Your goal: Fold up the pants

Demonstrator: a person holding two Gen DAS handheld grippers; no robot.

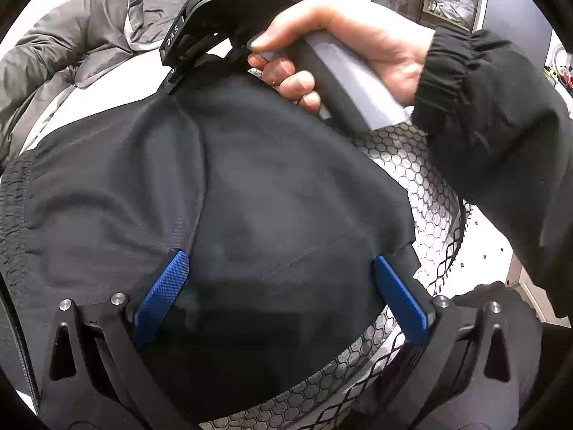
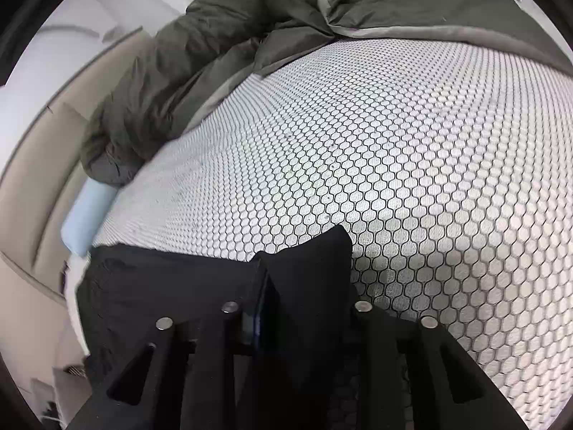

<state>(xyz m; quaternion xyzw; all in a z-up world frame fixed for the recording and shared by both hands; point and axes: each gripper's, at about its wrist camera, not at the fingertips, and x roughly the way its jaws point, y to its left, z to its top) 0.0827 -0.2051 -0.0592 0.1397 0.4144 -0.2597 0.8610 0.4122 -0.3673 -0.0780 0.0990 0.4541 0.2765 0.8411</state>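
Jaws of the right gripper [image 2: 266, 297] are clamped on a fold of the black pants [image 2: 172, 286] at the lower centre of its view, its blue pads almost wholly hidden by cloth. Spread wide, the left gripper [image 1: 283, 283] is seen low in its own frame, both blue pads [image 1: 163, 294] lying against the pants [image 1: 250, 186] without pinching them. Beneath lies a honeycomb-patterned mat [image 2: 412, 150], with a grey jacket [image 2: 222, 36] across the top. At upper right, a hand [image 1: 343, 46] in a black sleeve [image 1: 494, 107] is wrapped around a grey handle.
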